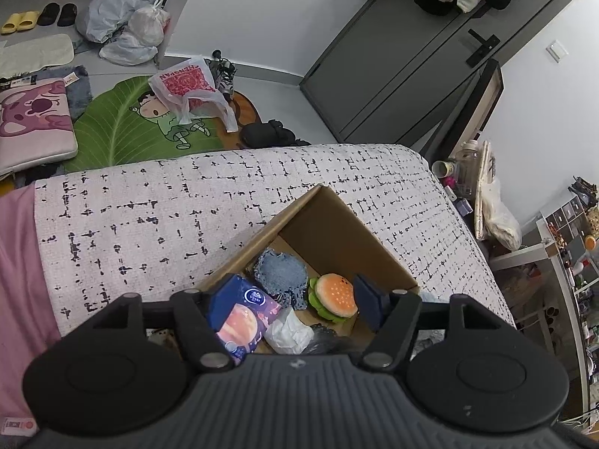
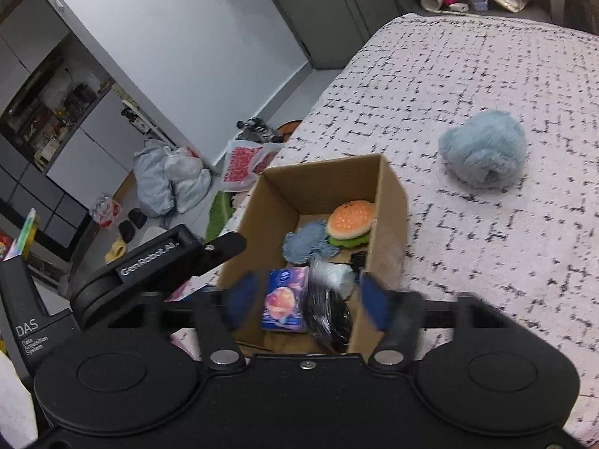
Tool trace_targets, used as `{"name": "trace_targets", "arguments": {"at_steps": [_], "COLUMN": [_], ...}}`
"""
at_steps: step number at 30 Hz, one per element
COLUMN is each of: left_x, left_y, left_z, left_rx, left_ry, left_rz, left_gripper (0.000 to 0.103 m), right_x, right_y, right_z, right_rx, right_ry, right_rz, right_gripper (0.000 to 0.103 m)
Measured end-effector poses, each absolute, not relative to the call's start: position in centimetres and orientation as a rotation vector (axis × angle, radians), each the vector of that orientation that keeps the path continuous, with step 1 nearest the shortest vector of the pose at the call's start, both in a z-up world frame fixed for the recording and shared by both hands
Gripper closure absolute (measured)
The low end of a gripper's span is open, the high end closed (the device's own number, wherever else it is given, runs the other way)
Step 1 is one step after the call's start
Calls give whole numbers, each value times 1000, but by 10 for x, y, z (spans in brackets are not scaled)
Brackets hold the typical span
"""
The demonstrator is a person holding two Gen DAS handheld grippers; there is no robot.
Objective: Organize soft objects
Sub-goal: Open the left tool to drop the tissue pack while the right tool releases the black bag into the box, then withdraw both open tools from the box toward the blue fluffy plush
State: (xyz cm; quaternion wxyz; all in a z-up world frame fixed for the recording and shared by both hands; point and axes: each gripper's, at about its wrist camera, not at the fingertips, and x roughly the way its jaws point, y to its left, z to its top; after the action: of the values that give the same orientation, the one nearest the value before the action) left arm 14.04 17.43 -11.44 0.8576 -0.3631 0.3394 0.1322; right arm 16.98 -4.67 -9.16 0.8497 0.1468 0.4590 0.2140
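Observation:
A cardboard box [image 1: 337, 220] [image 2: 389, 187] stands on the bed. Inside lie a plush burger [image 1: 335, 295] [image 2: 350, 220], a blue knitted cloth [image 1: 280, 273] [image 2: 305, 243], a blue tissue pack [image 1: 239, 318] [image 2: 284, 299], a white bundle [image 1: 288, 331] [image 2: 335, 277] and a black bundle [image 2: 327, 318]. My left gripper [image 1: 295, 305] hangs open over the box. My right gripper [image 2: 307, 301] is open above the box's near end. A fluffy blue soft ball [image 2: 483, 153] lies on the bed to the right of the box.
The bed cover [image 1: 149, 217] is white with black marks; a pink sheet [image 1: 18, 262] lies at its left. The left gripper's body [image 2: 161, 258] reaches in beside the box. Bags [image 1: 123, 18], slippers and mats litter the floor. A grey cabinet [image 1: 411, 56] stands behind the bed.

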Motion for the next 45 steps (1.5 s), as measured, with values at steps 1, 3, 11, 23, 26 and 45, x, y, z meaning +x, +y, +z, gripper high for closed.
{"name": "trace_targets", "arguments": {"at_steps": [1,3,11,23,26,45], "left_x": [141,142,144,148,148,159], "left_y": [174,172,161,131,123,53], "left_z": [-114,-114,-111,-90,-84,-51], "left_rx": [-759,-750,-686,-559,-533,-419], "left_ry": [720,730,757,799,793,770], "left_rz": [282,284,265,248,257,233], "left_gripper": [32,31,22,21,21,9], "right_x": [168,167,164,162,162,168], "right_y": [-49,-56,-92,-141,-153,-237], "right_z": [-89,-85,-78,-68,-66,-58], "right_rx": [302,300,276,293,300,367], "right_ry": [958,952,923,891,882,812], "right_rz": [446,445,401,378,373,324], "right_gripper": [30,27,16,9,7,0]}}
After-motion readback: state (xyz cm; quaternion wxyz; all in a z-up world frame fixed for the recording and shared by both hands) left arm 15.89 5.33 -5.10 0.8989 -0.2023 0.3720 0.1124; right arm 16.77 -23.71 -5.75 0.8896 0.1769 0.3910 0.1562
